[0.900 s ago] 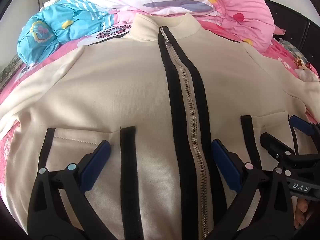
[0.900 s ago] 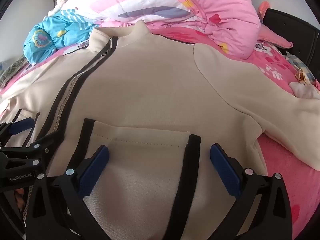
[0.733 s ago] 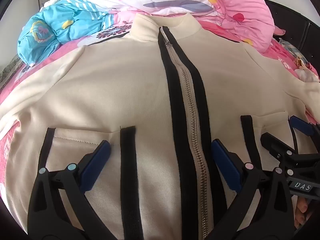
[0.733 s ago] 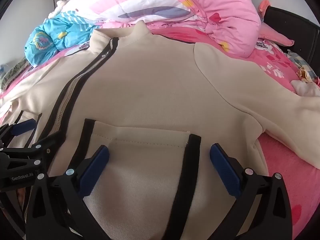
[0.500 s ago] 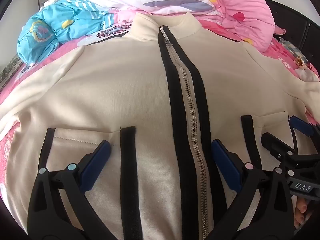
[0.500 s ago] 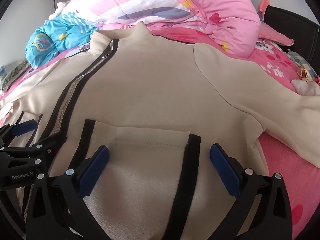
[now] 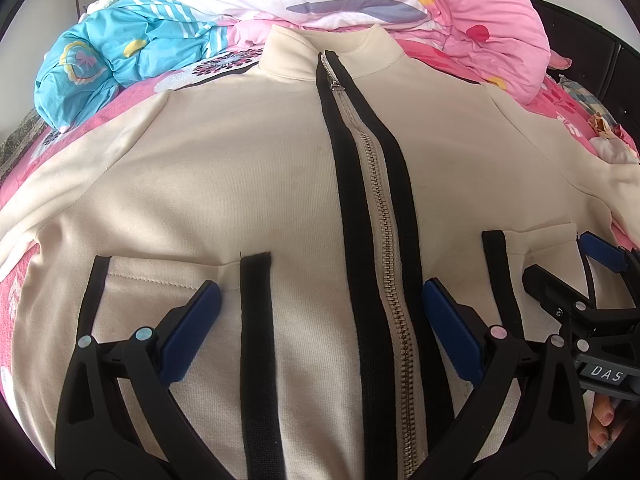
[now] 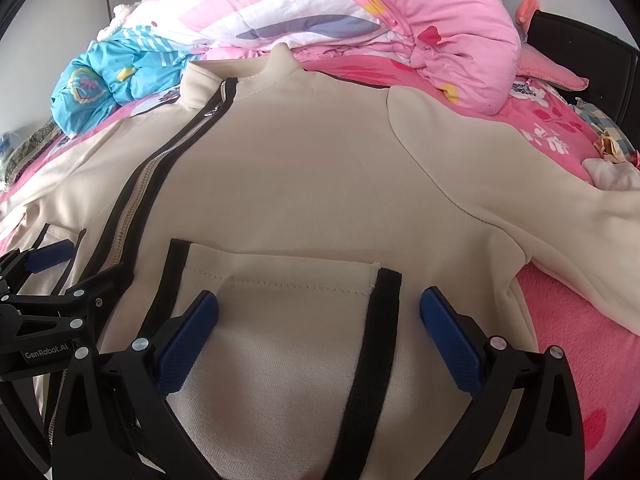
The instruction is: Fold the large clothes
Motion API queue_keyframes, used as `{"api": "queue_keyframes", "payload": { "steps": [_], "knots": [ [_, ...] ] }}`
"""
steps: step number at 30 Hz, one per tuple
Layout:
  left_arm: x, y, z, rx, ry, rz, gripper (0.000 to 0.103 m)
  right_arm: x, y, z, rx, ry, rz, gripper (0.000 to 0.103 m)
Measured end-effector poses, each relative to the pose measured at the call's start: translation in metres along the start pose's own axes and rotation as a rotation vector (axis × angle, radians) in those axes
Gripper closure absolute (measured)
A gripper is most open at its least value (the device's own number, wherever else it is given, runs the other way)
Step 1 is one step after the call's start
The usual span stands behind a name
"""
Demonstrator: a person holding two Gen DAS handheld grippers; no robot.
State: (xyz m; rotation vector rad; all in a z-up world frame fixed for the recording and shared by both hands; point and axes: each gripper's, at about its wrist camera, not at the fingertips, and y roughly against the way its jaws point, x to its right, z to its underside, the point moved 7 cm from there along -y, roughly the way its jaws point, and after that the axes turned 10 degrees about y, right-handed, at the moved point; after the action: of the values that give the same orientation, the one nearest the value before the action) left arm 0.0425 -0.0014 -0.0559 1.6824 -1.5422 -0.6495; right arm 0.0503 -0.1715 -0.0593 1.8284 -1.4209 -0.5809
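Jacket (image 7: 248,184) lies flat, pink quilt (image 7: 460,4) and blue bedding (image 7: 100,64) bunched beyond collar.

My jacket (image 7: 248,184) is matt cream knit cloth with black woven trim and a dull metal zip (image 7: 394,300). My left gripper (image 7: 320,328) and right gripper (image 8: 320,328) are matt black plastic with textured blue pads (image 8: 188,340). The quilt (image 8: 360,12) is crinkled pink cotton; the sheet (image 8: 580,328) looks fleecy.

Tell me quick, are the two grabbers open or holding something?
Left gripper: open, holding nothing, over the cream jacket.
Right gripper: open, holding nothing, over the jacket's pocket.
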Motion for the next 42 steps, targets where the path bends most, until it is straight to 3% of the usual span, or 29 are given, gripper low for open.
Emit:
{"api": "queue_keyframes", "payload": {
  "steps": [42],
  "knots": [
    [0.0000, -0.0001, 0.0000, -0.001, 0.000, -0.001, 0.006, -0.0002, -0.0025, 0.0011, -0.007, 0.003, 0.006, 0.005]
  ]
}}
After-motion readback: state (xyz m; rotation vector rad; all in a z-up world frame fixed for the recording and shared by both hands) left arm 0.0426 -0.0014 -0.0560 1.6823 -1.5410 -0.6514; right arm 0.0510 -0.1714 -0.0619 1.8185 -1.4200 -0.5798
